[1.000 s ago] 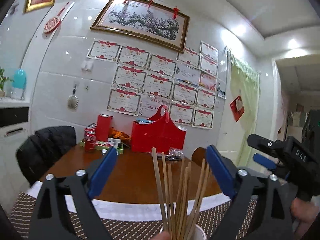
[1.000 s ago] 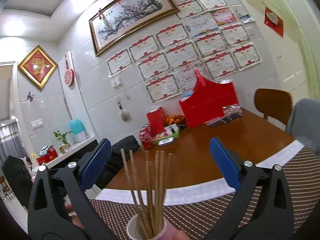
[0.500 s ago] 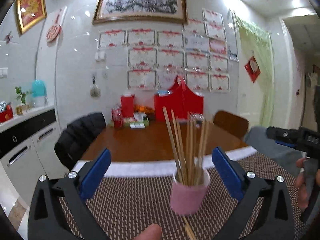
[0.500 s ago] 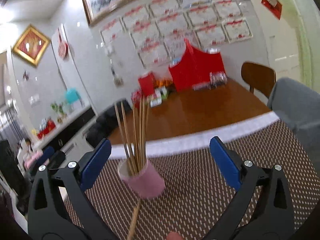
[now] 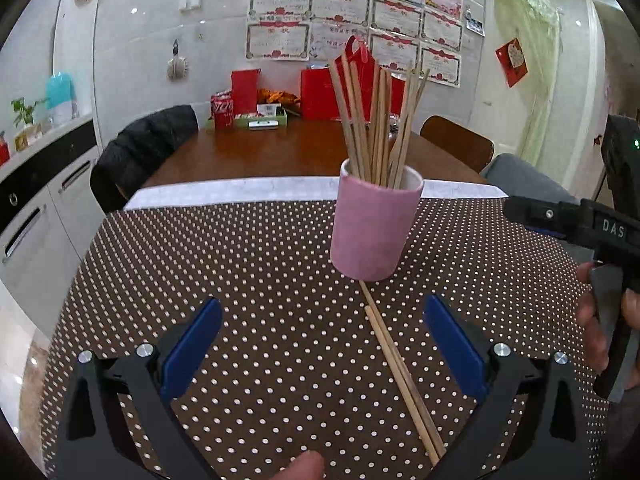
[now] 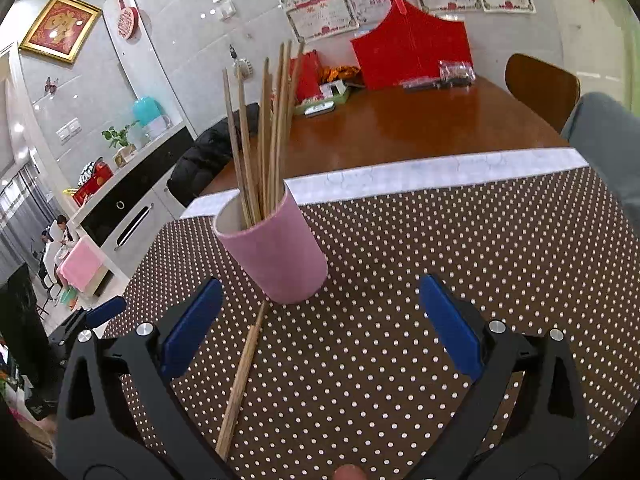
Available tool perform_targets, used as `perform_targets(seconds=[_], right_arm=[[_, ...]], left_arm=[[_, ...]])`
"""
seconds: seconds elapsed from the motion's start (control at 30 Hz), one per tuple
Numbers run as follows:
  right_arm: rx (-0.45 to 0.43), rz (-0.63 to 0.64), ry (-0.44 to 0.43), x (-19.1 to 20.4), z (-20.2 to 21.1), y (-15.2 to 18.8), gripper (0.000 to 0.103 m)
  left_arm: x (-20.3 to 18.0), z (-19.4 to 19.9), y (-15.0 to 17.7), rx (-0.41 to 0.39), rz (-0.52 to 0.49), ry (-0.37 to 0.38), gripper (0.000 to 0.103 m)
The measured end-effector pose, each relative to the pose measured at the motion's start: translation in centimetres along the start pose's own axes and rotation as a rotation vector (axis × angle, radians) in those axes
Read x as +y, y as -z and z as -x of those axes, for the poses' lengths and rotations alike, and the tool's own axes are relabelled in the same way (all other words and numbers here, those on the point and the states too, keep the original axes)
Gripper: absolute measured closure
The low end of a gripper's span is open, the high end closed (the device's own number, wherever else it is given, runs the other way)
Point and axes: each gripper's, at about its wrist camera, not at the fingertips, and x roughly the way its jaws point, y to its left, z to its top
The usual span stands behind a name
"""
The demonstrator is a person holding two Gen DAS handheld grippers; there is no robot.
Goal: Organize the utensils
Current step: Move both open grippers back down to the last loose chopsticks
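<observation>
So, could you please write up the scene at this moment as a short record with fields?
surface: brown dotted mat on a wooden table
holder: pink cup, upright, full of chopsticks
loose utensils: two chopsticks lying flat on the mat, one far tip at the cup's base
left gripper: open, empty, loose chopsticks between its fingers
right gripper: open, empty
task state: loose pair not yet picked up
</observation>
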Motion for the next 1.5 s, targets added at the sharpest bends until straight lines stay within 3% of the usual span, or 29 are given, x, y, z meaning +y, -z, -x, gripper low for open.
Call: perform_targets(seconds=[0.23, 0.37, 0.53, 0.93, 1.1, 1.3, 1.43, 1.5], right_arm=[[-0.016, -0.011, 0.001, -0.8, 0.6, 0.5, 0.006], [-0.013, -0.029, 0.009, -1.4, 0.4, 0.6, 0.006], [-0.004, -0.059, 0.004, -2.4, 0.4, 0.4, 0.006], [0.007, -0.049, -0.006, -2.4, 0.6, 0.2, 0.006], [0.021, -0.033, -0.009, -1.9, 0.3, 0.4, 0.006], [0.036, -0.036, -0.019, -2.0, 0.0, 0.4, 0.006], [0.090, -0.029, -0.084, -1.7, -0.3, 0.4, 0.006], [0.171, -0.036, -0.052, -1.6, -1.2, 0.7, 0.006]], left_arm=[[-0.6, -1.5, 1.3, 0.098, -0.034, 0.010, 0.004], [-2.0, -3.3, 2.6, 0.254, -0.095, -0.004, 0.004], [-4.2, -4.2, 5.0, 0.360, -0.144, -0.023, 0.004], [-4.5, -4.0, 6.0, 0.356, -0.077, -0.078, 0.004], [-5.0, -5.6, 5.5, 0.344, -0.111, -0.151, 0.004], [-4.4, -5.8, 5.5, 0.338, -0.086, -0.131, 0.004], [-2.5, -6.1, 5.2, 0.353, -0.091, -0.114, 0.004], [-1.1, -6.0, 5.0, 0.352, -0.106, -0.126, 0.004]])
